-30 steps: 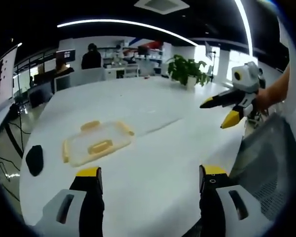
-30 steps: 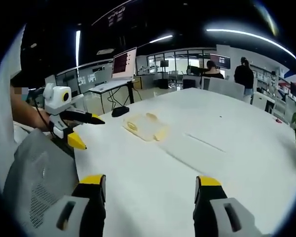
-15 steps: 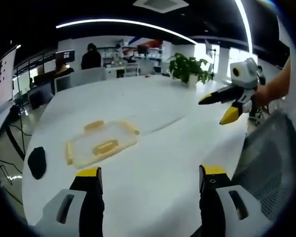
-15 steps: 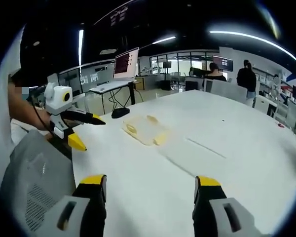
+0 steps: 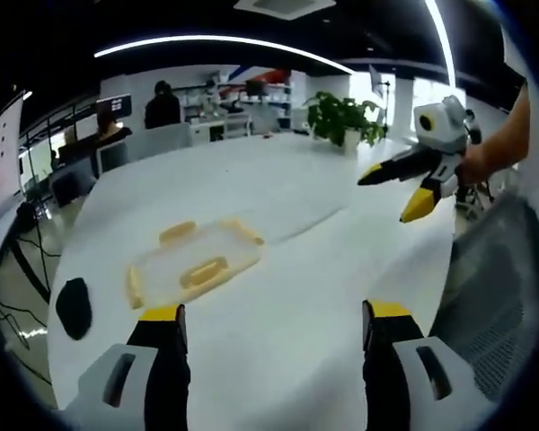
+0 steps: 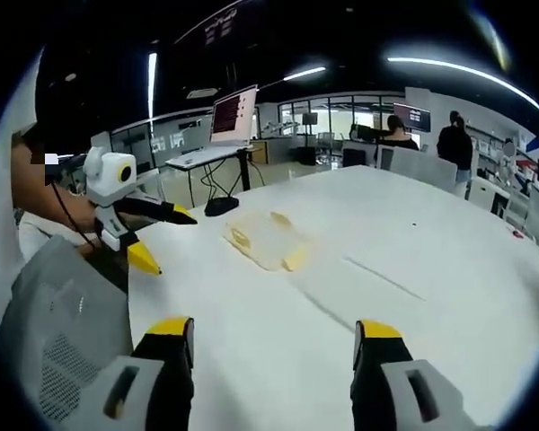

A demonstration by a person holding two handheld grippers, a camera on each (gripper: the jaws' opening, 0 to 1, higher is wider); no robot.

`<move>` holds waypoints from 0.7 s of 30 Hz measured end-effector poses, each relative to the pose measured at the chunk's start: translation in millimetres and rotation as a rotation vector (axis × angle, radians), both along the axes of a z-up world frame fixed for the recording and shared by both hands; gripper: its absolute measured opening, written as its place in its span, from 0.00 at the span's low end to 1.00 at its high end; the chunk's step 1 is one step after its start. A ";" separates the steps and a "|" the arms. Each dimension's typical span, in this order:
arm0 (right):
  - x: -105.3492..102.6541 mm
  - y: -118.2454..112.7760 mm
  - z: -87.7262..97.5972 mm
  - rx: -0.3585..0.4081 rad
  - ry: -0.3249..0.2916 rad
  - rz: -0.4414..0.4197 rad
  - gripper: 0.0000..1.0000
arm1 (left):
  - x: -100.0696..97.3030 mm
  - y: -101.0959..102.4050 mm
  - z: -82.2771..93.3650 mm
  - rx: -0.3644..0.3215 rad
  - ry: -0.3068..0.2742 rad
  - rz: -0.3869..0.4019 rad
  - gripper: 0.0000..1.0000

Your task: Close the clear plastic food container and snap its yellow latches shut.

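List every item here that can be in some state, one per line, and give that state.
Clear container: lying flat on the white table, untouched.
Yellow latches: sticking outward, seemingly unsnapped.
Left tongs: open, empty.
Right tongs: open, empty.
Potted plant: upright.

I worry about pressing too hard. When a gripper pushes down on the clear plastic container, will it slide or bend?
The clear container looks thin, shallow and seemingly empty, so probably light. On the smooth white table it may well slide under a sideways push. The transparent plastic could flex when pressed, though its yellow latches look stiffer.
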State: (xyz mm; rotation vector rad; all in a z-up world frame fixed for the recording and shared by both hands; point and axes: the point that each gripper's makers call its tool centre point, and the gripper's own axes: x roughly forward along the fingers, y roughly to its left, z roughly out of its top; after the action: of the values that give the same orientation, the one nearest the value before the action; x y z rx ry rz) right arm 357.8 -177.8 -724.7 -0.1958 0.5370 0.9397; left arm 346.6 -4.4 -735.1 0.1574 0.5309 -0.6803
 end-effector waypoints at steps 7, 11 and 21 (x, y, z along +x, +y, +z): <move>6.9 4.1 -3.1 -0.006 0.002 0.012 0.71 | 3.7 3.2 -4.8 0.005 0.008 0.002 0.78; 12.5 7.3 -1.9 -0.006 -0.004 0.016 0.71 | 5.4 4.7 -6.8 0.014 0.012 -0.007 0.78; 31.6 6.5 -3.9 -0.020 -0.017 0.022 0.70 | 17.1 13.1 -7.3 0.037 0.007 -0.016 0.77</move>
State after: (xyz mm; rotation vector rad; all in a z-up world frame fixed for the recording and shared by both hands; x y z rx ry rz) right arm 389.4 -171.3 -728.5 -0.2285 0.5295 0.9540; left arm 363.8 8.7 -742.4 0.1941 0.5496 -0.6874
